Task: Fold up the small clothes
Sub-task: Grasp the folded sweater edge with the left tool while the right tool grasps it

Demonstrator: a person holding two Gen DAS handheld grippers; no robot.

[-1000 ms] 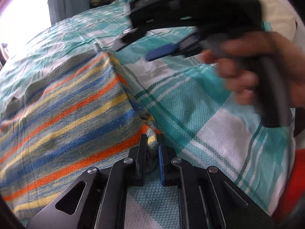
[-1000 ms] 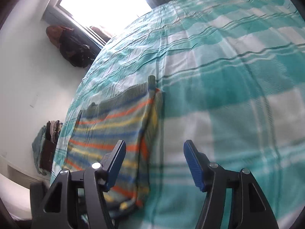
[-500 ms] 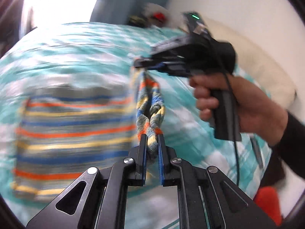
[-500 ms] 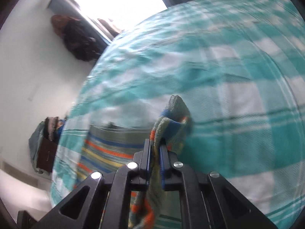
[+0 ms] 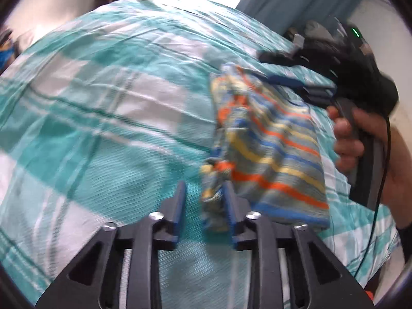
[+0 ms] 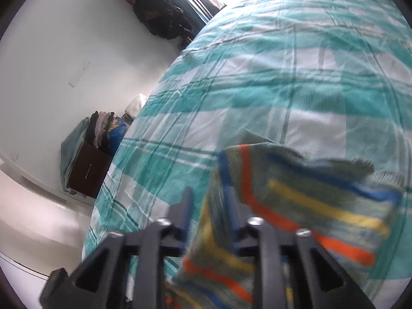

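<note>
Jaws of left gripper [image 5: 204,207] opening, blue pads apart; bunched corner of striped garment [image 5: 270,152] sits between them against the right pad, no longer squeezed. Jaws of right gripper [image 6: 209,215] opening likewise, fabric edge loose in the gap. Garment lies folded on teal checked bedsheet [image 5: 103,103], between both grippers. Right hand [image 5: 360,141] grips its handle beside the cloth.
</note>
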